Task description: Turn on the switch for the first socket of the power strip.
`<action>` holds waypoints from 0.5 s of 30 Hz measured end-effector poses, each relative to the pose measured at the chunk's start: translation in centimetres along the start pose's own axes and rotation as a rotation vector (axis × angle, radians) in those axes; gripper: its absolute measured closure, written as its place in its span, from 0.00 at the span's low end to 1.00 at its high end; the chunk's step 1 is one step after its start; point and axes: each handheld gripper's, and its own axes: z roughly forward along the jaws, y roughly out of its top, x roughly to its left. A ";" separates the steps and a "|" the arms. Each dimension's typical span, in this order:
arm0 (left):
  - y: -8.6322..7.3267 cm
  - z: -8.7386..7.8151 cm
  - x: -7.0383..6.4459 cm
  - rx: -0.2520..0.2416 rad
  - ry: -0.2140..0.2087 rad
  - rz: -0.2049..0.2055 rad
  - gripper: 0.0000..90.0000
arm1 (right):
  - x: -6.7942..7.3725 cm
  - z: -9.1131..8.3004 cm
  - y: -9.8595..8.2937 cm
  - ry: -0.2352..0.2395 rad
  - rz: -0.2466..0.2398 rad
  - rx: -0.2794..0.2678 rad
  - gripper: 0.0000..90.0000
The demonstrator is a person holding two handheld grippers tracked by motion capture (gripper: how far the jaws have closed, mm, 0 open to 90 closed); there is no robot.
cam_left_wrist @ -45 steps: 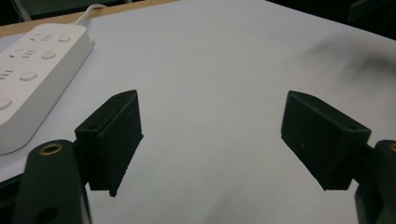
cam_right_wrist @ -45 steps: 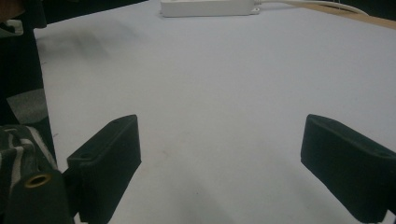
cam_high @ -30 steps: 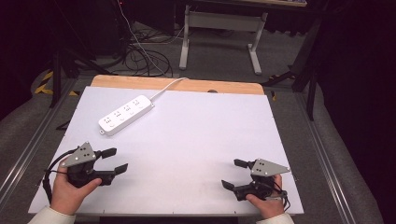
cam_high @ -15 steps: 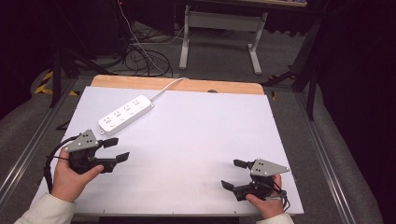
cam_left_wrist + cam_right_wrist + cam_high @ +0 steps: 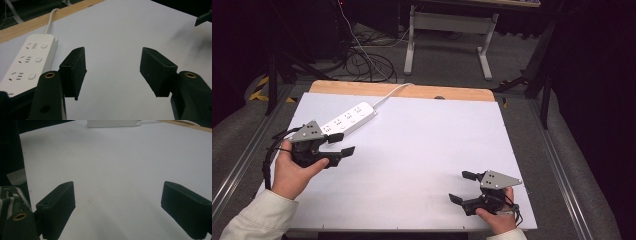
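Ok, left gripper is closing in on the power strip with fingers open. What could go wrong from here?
1. The left gripper sits at the near end of the power strip, angled past it; one finger might shove the strip rather than straddle it.
2. The strip's cable runs off the far table edge and could tug back when lifted.
3. The right gripper is far off, too distant to steady anything.
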 end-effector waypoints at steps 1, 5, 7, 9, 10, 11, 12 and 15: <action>0.0 0.0 0.0 0.000 0.000 0.000 0.44 | 0.0 0.0 0.0 0.000 0.000 0.000 0.14; 0.7 0.4 0.4 0.003 0.000 0.001 0.46 | 0.0 0.0 0.0 0.002 0.001 0.000 0.14; 0.9 0.6 0.6 0.010 0.007 0.000 0.46 | 0.0 0.0 0.0 0.001 0.002 -0.002 0.14; 1.2 0.8 0.8 0.013 0.009 0.006 0.47 | 0.0 0.0 0.0 0.002 0.002 -0.001 0.14; 1.3 0.9 0.9 0.015 0.012 0.006 0.48 | 0.0 0.0 0.0 0.003 0.003 -0.001 0.14; 1.6 1.1 1.2 0.015 0.016 0.008 0.51 | -0.1 0.0 0.0 0.002 0.000 0.000 0.14; 1.6 1.1 1.2 0.015 0.016 0.008 0.54 | -0.1 0.0 0.0 0.002 0.000 0.000 0.14; 2.0 1.7 1.9 0.015 0.017 0.005 0.66 | 0.0 0.0 -0.1 0.006 0.003 -0.001 0.14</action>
